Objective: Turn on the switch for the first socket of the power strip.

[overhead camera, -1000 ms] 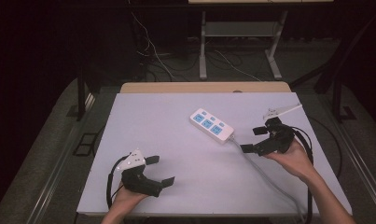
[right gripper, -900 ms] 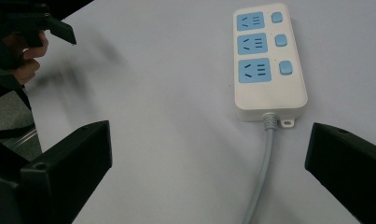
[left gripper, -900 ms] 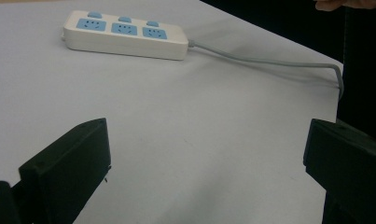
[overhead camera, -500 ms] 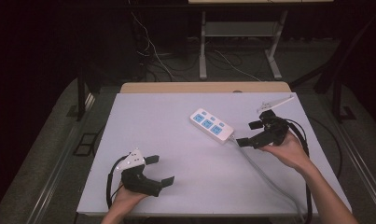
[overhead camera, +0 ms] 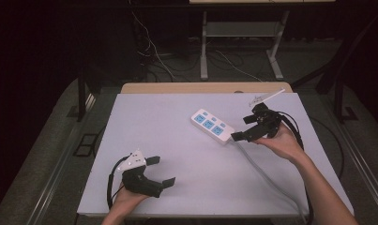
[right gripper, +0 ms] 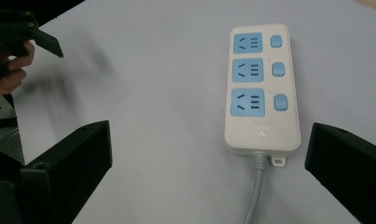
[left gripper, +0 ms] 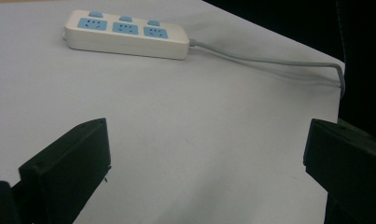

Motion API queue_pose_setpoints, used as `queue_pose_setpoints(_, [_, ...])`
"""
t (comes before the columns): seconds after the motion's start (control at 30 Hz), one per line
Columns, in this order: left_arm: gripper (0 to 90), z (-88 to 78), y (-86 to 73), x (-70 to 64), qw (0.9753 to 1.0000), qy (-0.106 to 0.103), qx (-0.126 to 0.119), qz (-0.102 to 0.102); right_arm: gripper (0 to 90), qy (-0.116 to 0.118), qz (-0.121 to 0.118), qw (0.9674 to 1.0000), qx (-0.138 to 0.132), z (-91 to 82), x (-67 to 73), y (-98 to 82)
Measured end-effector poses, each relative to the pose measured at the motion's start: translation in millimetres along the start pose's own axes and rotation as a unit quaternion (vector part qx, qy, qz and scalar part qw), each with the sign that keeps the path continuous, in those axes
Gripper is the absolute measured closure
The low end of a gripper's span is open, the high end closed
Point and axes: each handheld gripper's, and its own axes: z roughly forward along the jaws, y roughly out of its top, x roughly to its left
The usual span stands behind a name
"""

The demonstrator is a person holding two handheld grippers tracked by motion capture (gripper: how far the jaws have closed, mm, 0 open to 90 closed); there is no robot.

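A white power strip (overhead camera: 212,125) with three blue sockets and blue switches lies at an angle right of centre on the white table (overhead camera: 177,140). Its grey cable (overhead camera: 266,176) runs toward the near right edge. My right gripper (overhead camera: 243,128) is open and hovers over the strip's cable end. In the right gripper view the strip (right gripper: 260,88) lies just ahead, between the spread jaws of the right gripper (right gripper: 204,172). My left gripper (overhead camera: 162,171) rests open near the front left, holding nothing. From the left gripper view the strip (left gripper: 127,33) and its cable (left gripper: 269,60) lie far ahead of the left gripper (left gripper: 206,163).
A thin white object (overhead camera: 267,97) lies at the table's back right corner. A wooden strip (overhead camera: 200,87) borders the far edge. Beyond it stand metal table legs (overhead camera: 204,47) and loose floor cables (overhead camera: 149,47). The table's left half is bare.
My right gripper has moved left and away from me, closing in on the cable end of the power strip. The left gripper has stayed put.
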Motion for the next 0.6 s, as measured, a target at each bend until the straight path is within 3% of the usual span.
queue_pose_setpoints(0.3, [0.0, -0.4, 0.2, 0.2, 1.0000, 0.000, -0.002, 0.000, 0.1, -0.001, -0.004, 1.0000, -0.002, 4.0, -5.1, 18.3])
queue_pose_setpoints(0.6, [0.0, 0.3, -0.2, 0.4, 1.0000, -0.002, -0.001, -0.002, 0.2, 0.000, 0.006, 1.0000, -0.008, 14.5, -15.3, 25.6])
